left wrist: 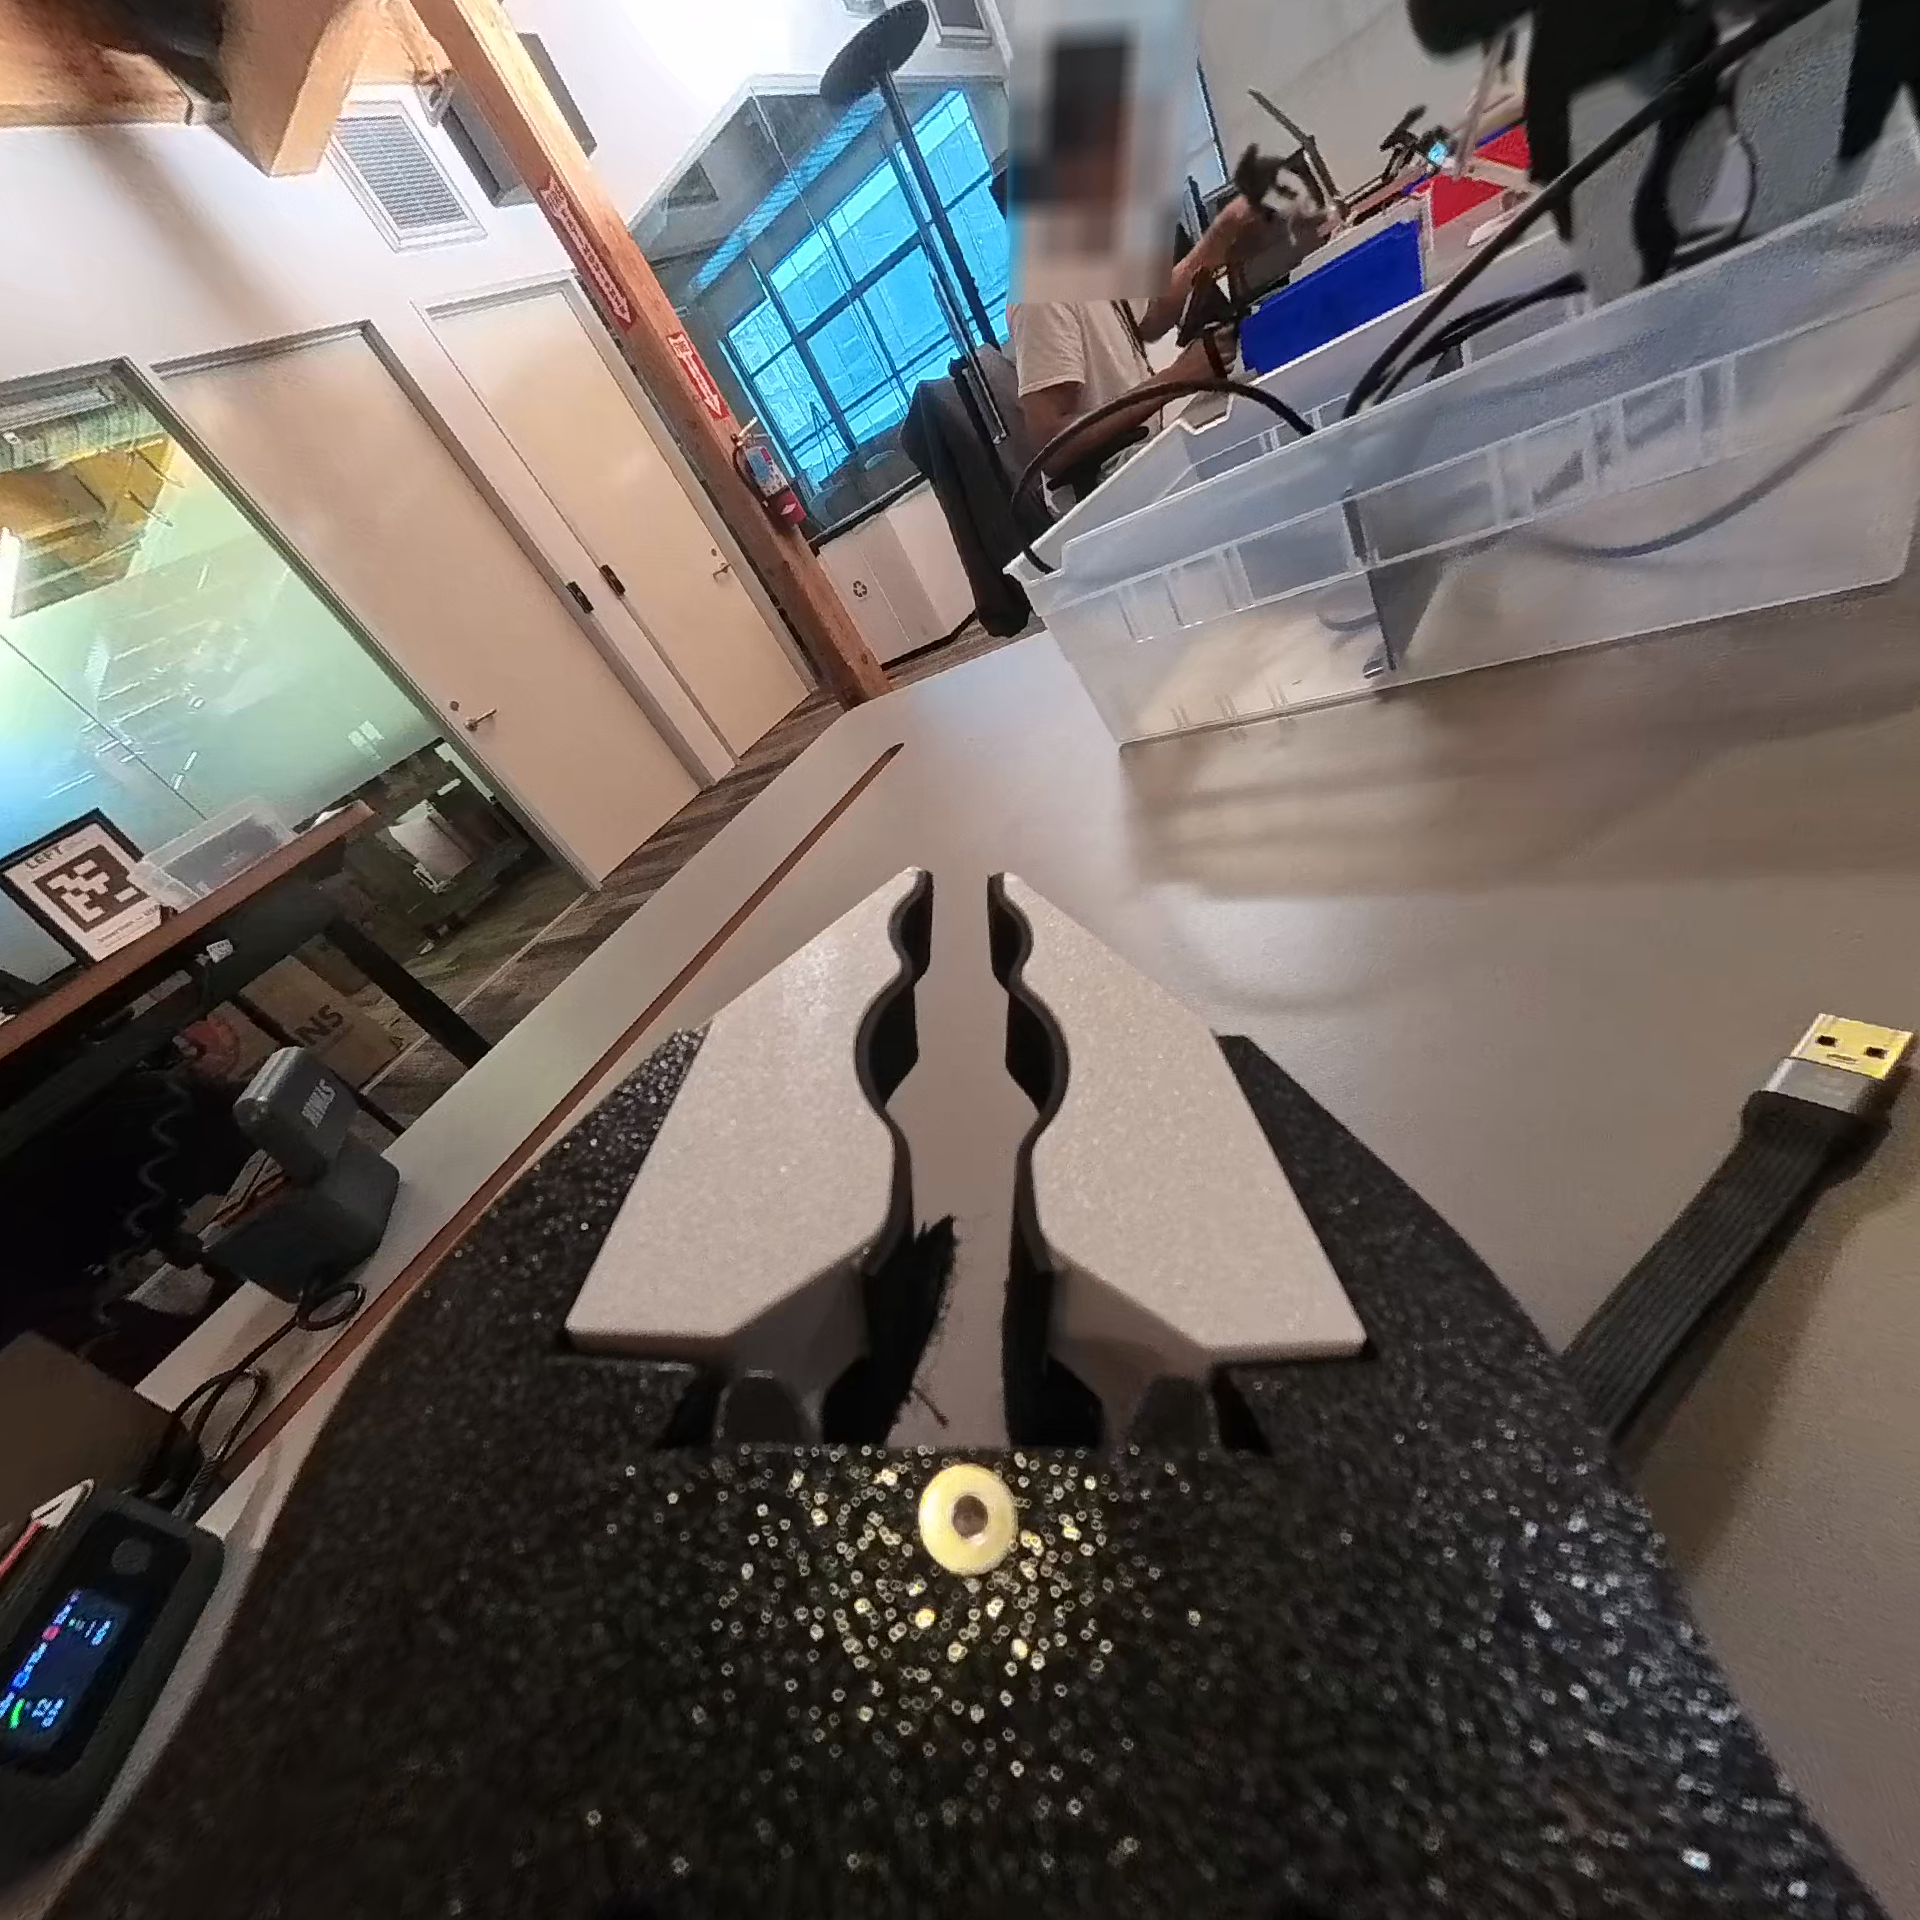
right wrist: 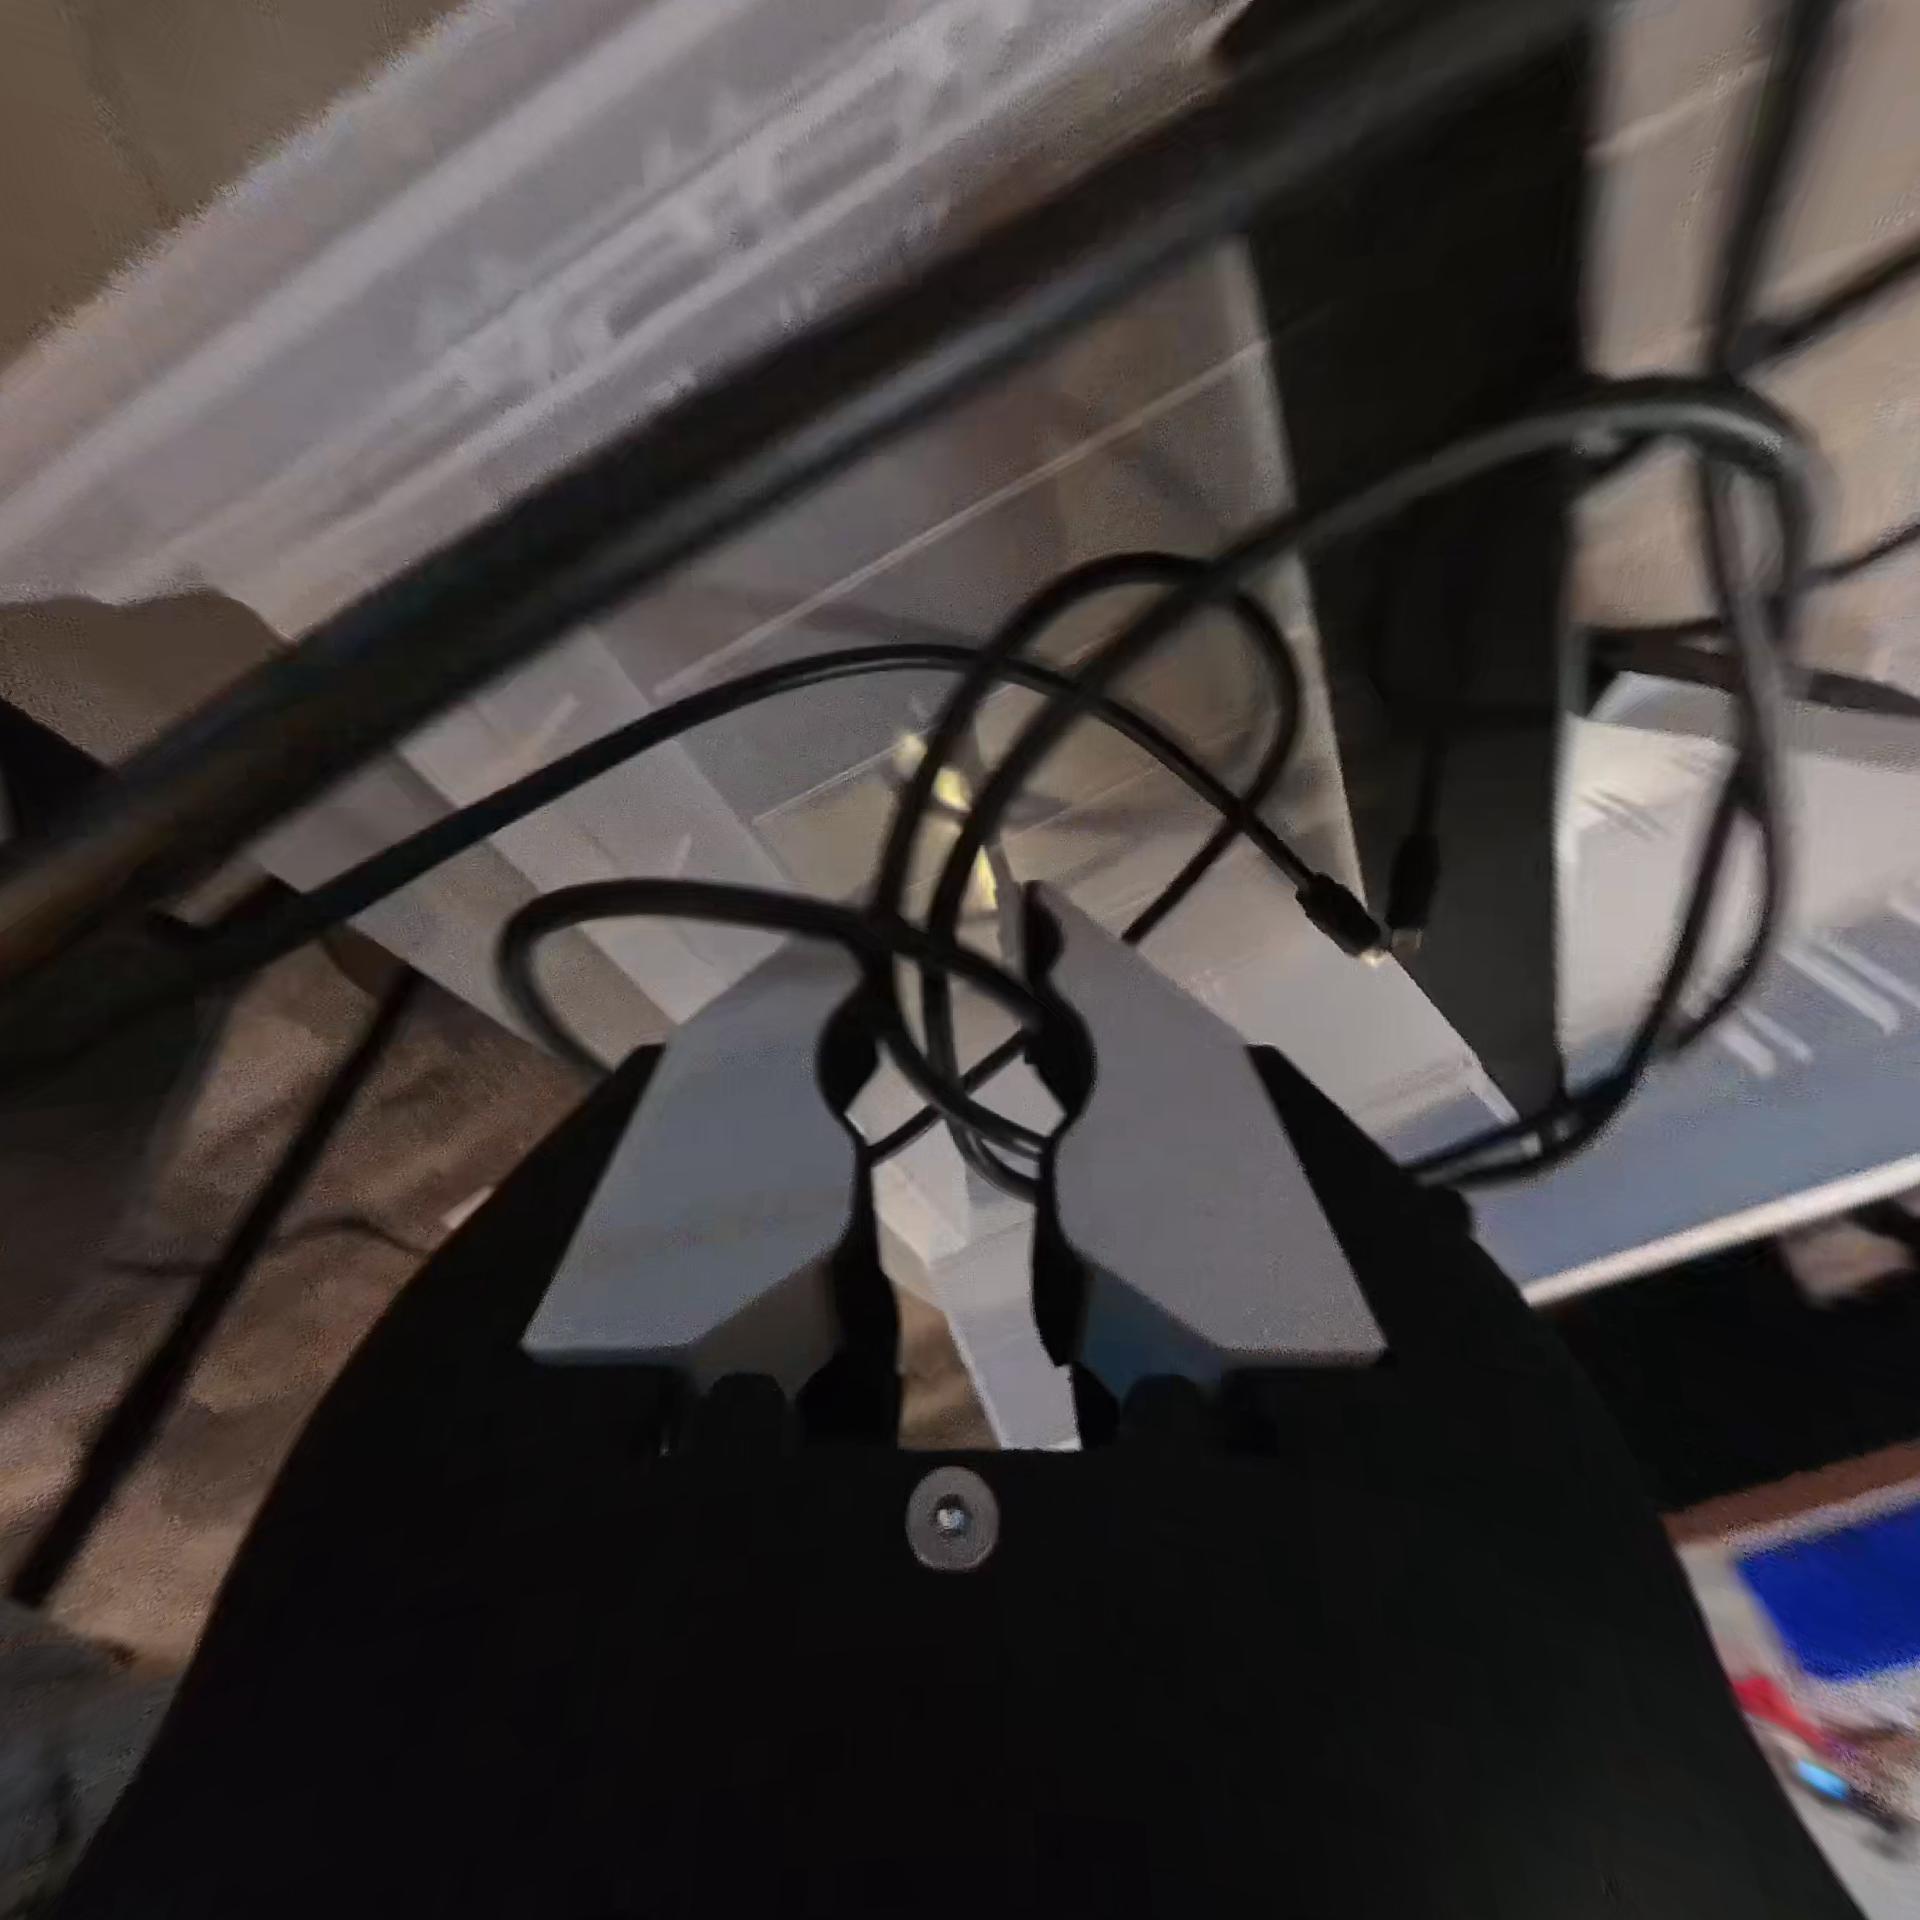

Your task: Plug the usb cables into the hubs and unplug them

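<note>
left gripper (left wrist: pixel 958 883) low over the grey table (left wrist: pixel 1351 935), its two pale fingers (left wrist: pixel 790 1122) close together with a narrow gap between the wavy inner faces, nothing held between them; the tips point toward the far left edge of the table, where a thin brown edge strip (left wrist: pixel 665 997) runs diagonally and open floor lies beyond. bare tabletop stretches ahead of the tips up to a clear plastic bin (left wrist: pixel 1455 540) standing toward the far right side of the table, black cables (left wrist: pixel 1434 322) draped over its rim. a flat black ribbed usb cable (left wrist: pixel 1704 1247) lies on the table just beside the gripper's right flank, its silver-and-gold plug (left wrist: pixel 1849 1065) free and pointing away toward the right edge, apart from the bin. a small dark device with a lit screen (left wrist: pixel 73 1652) sits at the near left corner. a seated person (left wrist: pixel 1081 353) is in the background beyond the table. right gripper (right wrist: pixel 1023 914) raised among hanging black cables (right wrist: pixel 1039 727); the view is blurred, the fingers (right wrist: pixel 707 1195) nearly meet at the tips, and several cable loops cross the gap between them, but whether they pinch one cannot be told. two small cable plugs (right wrist: pixel 1340 920) dangle free to the right of the tips, in front of a dark upright post (right wrist: pixel 1455 520) and a clear bin (right wrist: pixel 727 364). no hub can be made out in either view.
</note>
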Demonstrator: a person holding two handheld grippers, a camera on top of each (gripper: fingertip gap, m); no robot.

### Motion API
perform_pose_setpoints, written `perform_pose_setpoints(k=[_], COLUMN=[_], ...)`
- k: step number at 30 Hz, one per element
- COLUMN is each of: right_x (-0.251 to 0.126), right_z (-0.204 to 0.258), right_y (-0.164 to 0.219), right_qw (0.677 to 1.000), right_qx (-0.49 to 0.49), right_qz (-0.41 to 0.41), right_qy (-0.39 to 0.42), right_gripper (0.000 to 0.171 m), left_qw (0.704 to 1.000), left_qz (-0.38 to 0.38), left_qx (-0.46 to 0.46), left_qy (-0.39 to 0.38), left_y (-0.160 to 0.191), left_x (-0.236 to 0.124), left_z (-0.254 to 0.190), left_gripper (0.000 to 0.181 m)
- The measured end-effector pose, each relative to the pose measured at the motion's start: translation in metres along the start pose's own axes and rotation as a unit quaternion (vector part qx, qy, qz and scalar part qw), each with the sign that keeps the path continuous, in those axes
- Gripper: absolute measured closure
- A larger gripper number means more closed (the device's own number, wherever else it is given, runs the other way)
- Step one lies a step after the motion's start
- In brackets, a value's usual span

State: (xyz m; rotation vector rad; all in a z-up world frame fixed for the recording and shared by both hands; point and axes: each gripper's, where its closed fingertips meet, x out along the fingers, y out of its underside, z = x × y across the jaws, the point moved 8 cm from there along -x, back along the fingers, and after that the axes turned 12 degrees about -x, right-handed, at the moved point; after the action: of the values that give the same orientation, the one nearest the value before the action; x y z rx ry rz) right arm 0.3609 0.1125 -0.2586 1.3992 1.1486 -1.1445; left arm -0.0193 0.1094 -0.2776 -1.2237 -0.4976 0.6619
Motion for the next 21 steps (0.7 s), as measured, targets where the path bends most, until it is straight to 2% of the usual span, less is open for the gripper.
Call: perform_pose_setpoints(k=[2, 4, 6, 8, 10, 12, 13, 15, 19, 21], right_x=[-0.024, -0.052, -0.085, -0.125, -0.164, -0.185, -0.185, -0.162, -0.084, -0.054], right_z=[-0.006, -0.011, -0.015, -0.012, 0.007, 0.042, 0.060, 0.088, 0.107, 0.104], right_y=[0.006, 0.018, 0.032, 0.041, 0.027, -0.015, -0.041, -0.093, -0.187, -0.226], right_qw=[0.998, 0.993, 0.983, 0.958, 0.919, 0.875, 0.858, 0.851, 0.876, 0.882], right_qx=[0.052, 0.095, 0.118, 0.148, 0.152, 0.108, 0.084, 0.043, -0.038, -0.048], right_qz=[-0.038, -0.057, -0.071, -0.102, -0.206, -0.361, -0.416, -0.463, -0.446, -0.453], right_qy=[0.012, 0.049, 0.124, 0.224, 0.300, 0.305, 0.289, 0.245, 0.180, 0.118], right_gripper=[0.117, 0.100, 0.099, 0.101, 0.116, 0.127, 0.128, 0.129, 0.135, 0.138], left_qw=[1.000, 1.000, 1.000, 1.000, 1.000, 1.000, 1.000, 0.999, 0.997, 0.996], left_qz=[0.000, 0.000, -0.001, -0.002, -0.003, -0.006, -0.009, -0.020, -0.045, -0.051], left_qx=[-0.001, -0.001, -0.002, -0.003, -0.005, -0.005, -0.004, -0.002, -0.007, -0.018], left_qy=[0.001, 0.000, -0.001, -0.002, -0.005, -0.009, -0.014, -0.026, -0.059, -0.066], left_y=[0.000, 0.000, 0.000, 0.000, 0.000, -0.001, -0.001, -0.004, -0.010, -0.011], left_x=[0.000, 0.001, 0.000, 0.000, 0.000, -0.001, -0.002, -0.006, -0.017, -0.021], left_z=[0.000, 0.000, 0.001, 0.001, 0.002, 0.003, 0.004, 0.006, 0.015, 0.018], left_gripper=[0.173, 0.173, 0.173, 0.173, 0.173, 0.173, 0.173, 0.174, 0.174, 0.174])
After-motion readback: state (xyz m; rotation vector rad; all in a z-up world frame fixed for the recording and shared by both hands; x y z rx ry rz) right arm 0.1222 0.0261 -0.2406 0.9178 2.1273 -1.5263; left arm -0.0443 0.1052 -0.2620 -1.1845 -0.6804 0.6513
